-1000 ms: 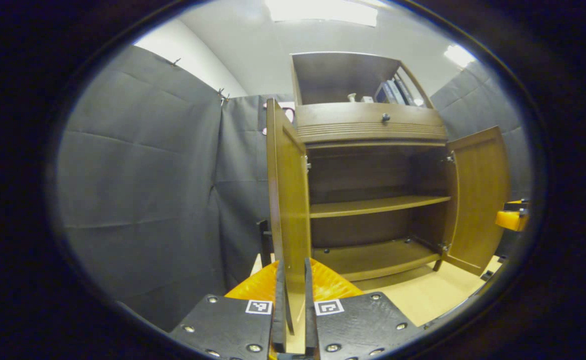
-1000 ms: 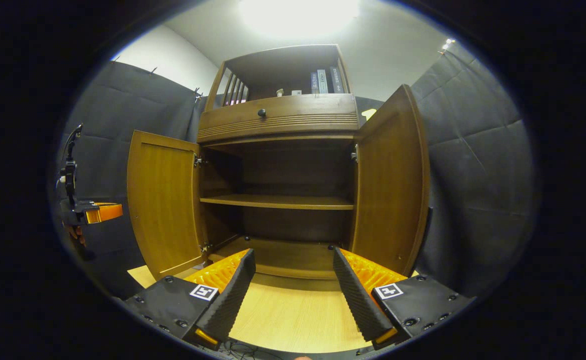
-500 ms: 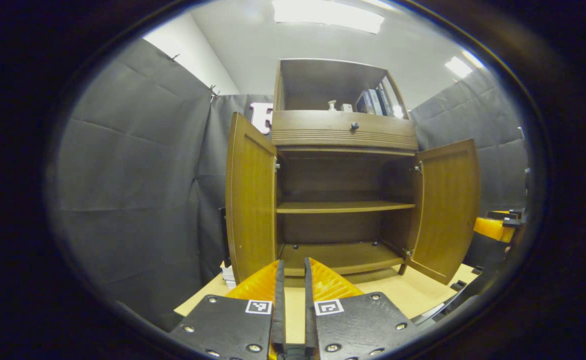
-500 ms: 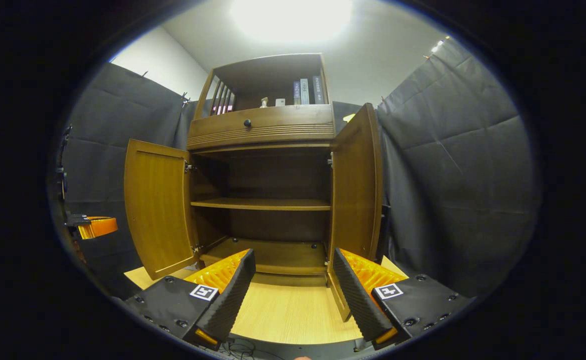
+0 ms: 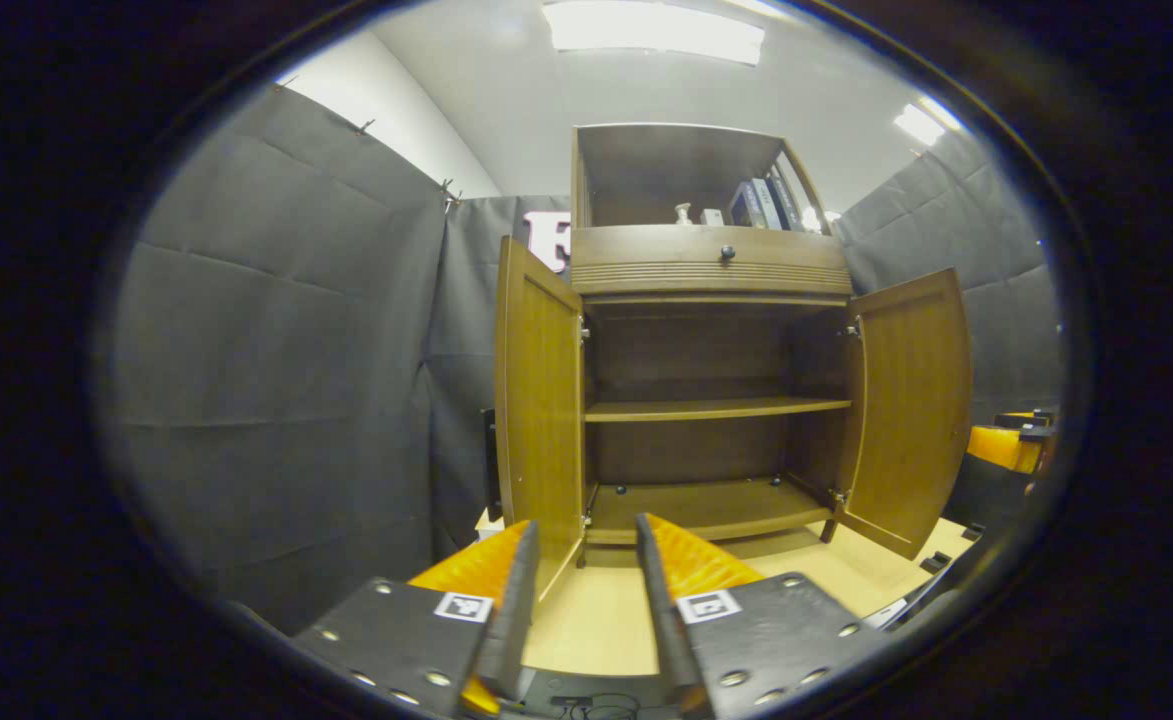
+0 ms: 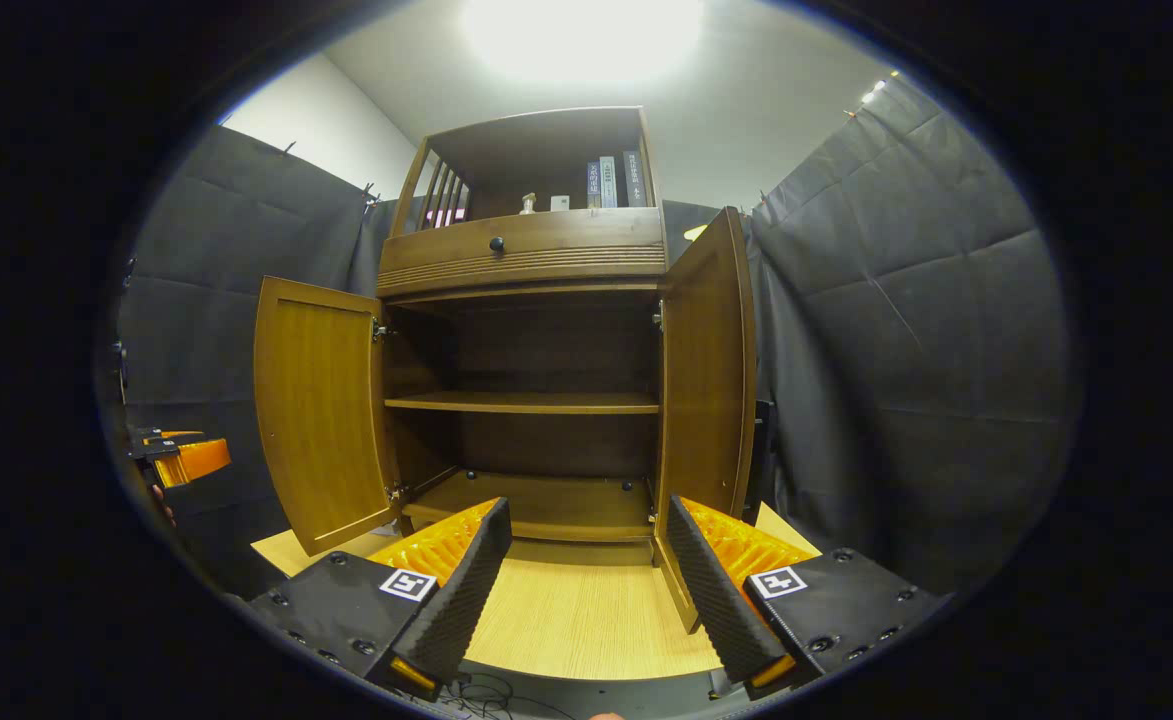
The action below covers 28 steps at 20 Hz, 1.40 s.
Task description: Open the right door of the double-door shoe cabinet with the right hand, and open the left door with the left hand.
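Note:
The brown wooden shoe cabinet (image 5: pixel 706 262) stands with both doors swung out. In the left gripper view its left door (image 5: pixel 538 400) is nearly edge-on just past my left gripper (image 5: pixel 586 610), which is open and holds nothing. The right door (image 5: pixel 911 400) hangs wide open, and the right gripper's orange body (image 5: pixel 1006 447) sits at the far right edge. In the right gripper view the cabinet (image 6: pixel 526 255) faces me, with the left door (image 6: pixel 321 410) and the right door (image 6: pixel 708 390) both open. My right gripper (image 6: pixel 586 590) is open and empty, a short way in front of the cabinet. The left gripper (image 6: pixel 186 457) is at the far left.
Inside, a middle shelf (image 6: pixel 526 402) and bottom board (image 6: pixel 536 500) are bare. A drawer with a black knob (image 6: pixel 496 244) and a top shelf with books (image 6: pixel 611 180) sit above. The cabinet stands on a light wooden floor board (image 6: pixel 586 620). Black cloth walls close in both sides.
My left gripper let go of the left door's edge, backed away and went from shut to open. The right gripper drew back a little and stayed open.

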Each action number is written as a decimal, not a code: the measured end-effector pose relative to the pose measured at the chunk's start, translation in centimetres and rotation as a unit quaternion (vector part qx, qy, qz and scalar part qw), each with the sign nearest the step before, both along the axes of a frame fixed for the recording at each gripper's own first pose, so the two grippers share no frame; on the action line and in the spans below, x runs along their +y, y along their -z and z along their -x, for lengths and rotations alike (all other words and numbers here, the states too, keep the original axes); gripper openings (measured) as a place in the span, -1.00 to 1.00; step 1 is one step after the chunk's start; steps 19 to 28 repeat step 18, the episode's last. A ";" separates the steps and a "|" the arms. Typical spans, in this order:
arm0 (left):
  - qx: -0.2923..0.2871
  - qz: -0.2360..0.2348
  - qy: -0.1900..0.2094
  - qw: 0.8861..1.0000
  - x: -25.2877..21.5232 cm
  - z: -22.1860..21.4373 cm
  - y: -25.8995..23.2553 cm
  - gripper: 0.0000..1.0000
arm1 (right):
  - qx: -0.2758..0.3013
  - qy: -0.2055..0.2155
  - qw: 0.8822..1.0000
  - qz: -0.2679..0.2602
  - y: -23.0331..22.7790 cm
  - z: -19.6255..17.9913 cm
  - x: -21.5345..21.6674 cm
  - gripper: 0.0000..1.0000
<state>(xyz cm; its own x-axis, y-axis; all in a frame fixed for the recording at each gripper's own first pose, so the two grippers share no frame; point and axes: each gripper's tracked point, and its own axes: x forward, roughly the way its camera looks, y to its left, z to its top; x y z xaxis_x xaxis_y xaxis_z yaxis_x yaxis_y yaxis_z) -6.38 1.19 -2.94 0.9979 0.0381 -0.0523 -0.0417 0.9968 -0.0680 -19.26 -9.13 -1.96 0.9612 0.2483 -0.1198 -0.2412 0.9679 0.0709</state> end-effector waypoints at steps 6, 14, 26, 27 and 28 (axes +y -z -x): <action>-0.010 -0.014 -0.023 1.000 1.0 0.2 -0.6 0.88 | -0.001 0.000 1.000 -0.001 -0.1 -0.1 0.0 0.96; -0.005 -0.020 -0.028 0.999 1.2 -0.6 -0.3 0.89 | 0.004 0.008 1.000 -0.004 0.4 -0.5 -0.6 0.96; -0.008 -0.021 -0.025 0.999 1.1 -1.1 -0.3 0.89 | 0.003 0.007 1.000 -0.004 0.3 -0.6 -0.5 0.86; -0.008 -0.021 -0.025 0.999 1.1 -1.1 -0.3 0.89 | 0.003 0.007 1.000 -0.004 0.3 -0.6 -0.5 0.86; -0.008 -0.021 -0.025 0.999 1.1 -1.1 -0.3 0.89 | 0.003 0.007 1.000 -0.004 0.3 -0.6 -0.5 0.86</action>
